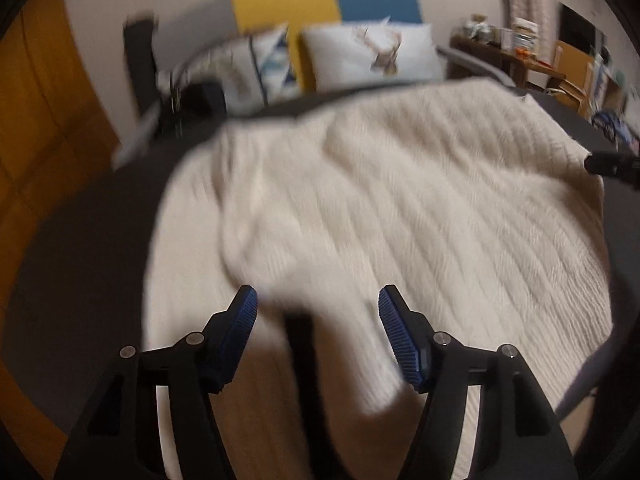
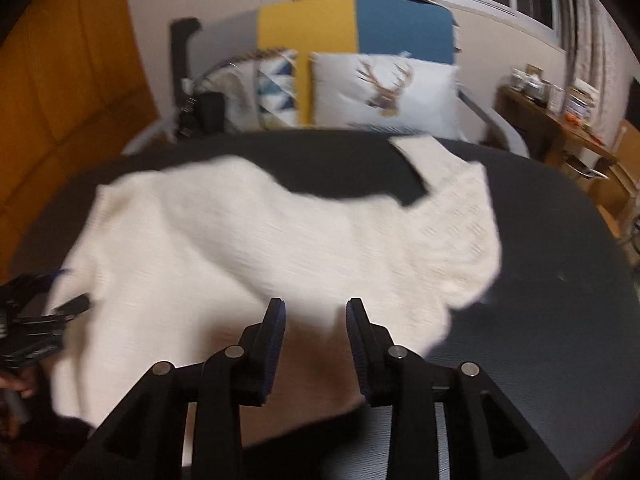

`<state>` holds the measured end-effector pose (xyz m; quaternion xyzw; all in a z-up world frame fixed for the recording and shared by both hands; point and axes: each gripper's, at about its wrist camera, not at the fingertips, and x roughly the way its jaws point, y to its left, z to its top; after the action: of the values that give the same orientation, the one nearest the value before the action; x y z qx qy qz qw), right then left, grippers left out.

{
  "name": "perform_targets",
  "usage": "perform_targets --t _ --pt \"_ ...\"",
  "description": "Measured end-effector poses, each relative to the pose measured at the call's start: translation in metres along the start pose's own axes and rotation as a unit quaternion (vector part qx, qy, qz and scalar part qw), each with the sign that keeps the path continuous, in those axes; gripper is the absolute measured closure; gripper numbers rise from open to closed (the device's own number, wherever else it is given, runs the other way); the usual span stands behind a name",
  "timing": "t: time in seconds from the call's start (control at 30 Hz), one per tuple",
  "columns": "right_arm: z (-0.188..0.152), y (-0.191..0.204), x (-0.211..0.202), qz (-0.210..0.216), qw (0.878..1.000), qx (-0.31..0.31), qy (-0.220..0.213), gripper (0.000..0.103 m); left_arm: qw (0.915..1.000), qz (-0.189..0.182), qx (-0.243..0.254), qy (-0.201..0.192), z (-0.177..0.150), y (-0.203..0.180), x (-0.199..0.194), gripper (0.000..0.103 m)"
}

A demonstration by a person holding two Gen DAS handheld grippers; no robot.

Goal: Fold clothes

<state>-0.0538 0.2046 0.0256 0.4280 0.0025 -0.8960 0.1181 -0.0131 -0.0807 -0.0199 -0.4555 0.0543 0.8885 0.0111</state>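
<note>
Both tongs, left (image 1: 318,300) and right (image 2: 316,312), are hanging open and empty over the cream sweater (image 1: 380,200), probably lining up corners for folding.

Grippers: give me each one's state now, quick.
Left gripper: open, holding nothing, above the sweater.
Right gripper: open, holding nothing.

Both wrist views look steeply down past their own fingers, close above the cream sweater (image 1: 400,200) (image 2: 240,248); ahead, both share the deer pillow (image 1: 372,56) (image 2: 384,92).
</note>
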Motion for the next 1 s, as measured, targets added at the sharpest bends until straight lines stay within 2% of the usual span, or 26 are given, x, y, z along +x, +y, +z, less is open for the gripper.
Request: perform_targets --t 0.07,0.13,0.2,0.33,0.37,0.4,0.43,0.47,0.5,0.57,0.6,0.67,0.7,0.73,0.83,0.9,1.0 --pt "-0.004 -0.008 0.009 0.005 1.000 0.001 0.005 0.062 0.9988 -0.011 -0.041 0.022 -0.005 0.006 0.009 0.032" --pt "-0.006 -0.008 0.024 0.003 1.000 -0.020 0.022 0.058 0.9976 0.013 -0.067 0.014 -0.009 0.009 0.010 0.017" --pt "-0.010 -0.002 0.038 -0.005 0.999 -0.044 0.030 0.051 0.9965 0.035 -0.075 0.011 -0.011 0.009 0.012 0.010" --pt "-0.013 0.000 0.044 -0.019 0.999 -0.050 0.009 0.049 0.9953 0.031 -0.091 0.010 -0.015 0.013 0.013 0.010" --pt "-0.013 0.000 0.044 -0.018 0.999 -0.047 0.009 0.054 0.9949 0.029 -0.096 0.010 -0.017 0.014 0.014 0.008" --pt "-0.012 -0.001 0.043 -0.014 0.999 -0.039 0.010 0.069 0.9941 0.028 -0.104 0.012 -0.018 0.015 0.016 0.004" --pt "-0.011 -0.002 0.042 -0.010 0.999 -0.030 0.009 0.076 0.9925 0.028 -0.118 0.015 -0.020 0.017 0.019 0.001" --pt "-0.009 -0.003 0.040 -0.005 1.000 -0.020 0.008 0.087 0.9913 0.025 -0.128 0.016 -0.021 0.018 0.022 0.001" --pt "-0.006 -0.005 0.037 0.004 1.000 -0.008 0.003 0.091 0.9907 0.021 -0.133 0.017 -0.021 0.019 0.024 0.001" --pt "-0.001 -0.009 0.029 0.029 0.999 0.017 -0.007 0.092 0.9915 0.013 -0.128 0.019 -0.020 0.019 0.027 0.002" --pt "0.002 -0.012 0.026 0.049 0.998 0.032 -0.007 0.093 0.9922 0.008 -0.123 0.017 -0.019 0.019 0.026 0.009" --pt "0.007 -0.017 0.017 0.080 0.995 0.055 -0.012 0.093 0.9942 -0.002 -0.107 0.007 -0.016 0.019 0.020 0.039" --pt "0.010 -0.018 0.011 0.102 0.992 0.067 -0.018 0.093 0.9949 -0.010 -0.100 0.004 -0.014 0.020 0.016 0.075" --pt "0.013 -0.019 0.005 0.123 0.989 0.079 -0.024 0.093 0.9949 -0.022 -0.098 0.005 -0.010 0.022 0.013 0.083" --pt "0.023 -0.012 -0.018 0.172 0.980 0.089 -0.046 0.093 0.9913 -0.066 -0.113 -0.011 -0.002 0.037 -0.006 0.086" --pt "0.031 -0.005 -0.035 0.203 0.973 0.087 -0.061 0.094 0.9888 -0.087 -0.112 -0.047 0.003 0.043 -0.027 0.094" --pt "0.035 0.009 -0.058 0.254 0.962 0.075 -0.071 0.094 0.9853 -0.105 -0.100 -0.090 0.015 0.048 -0.054 0.094"
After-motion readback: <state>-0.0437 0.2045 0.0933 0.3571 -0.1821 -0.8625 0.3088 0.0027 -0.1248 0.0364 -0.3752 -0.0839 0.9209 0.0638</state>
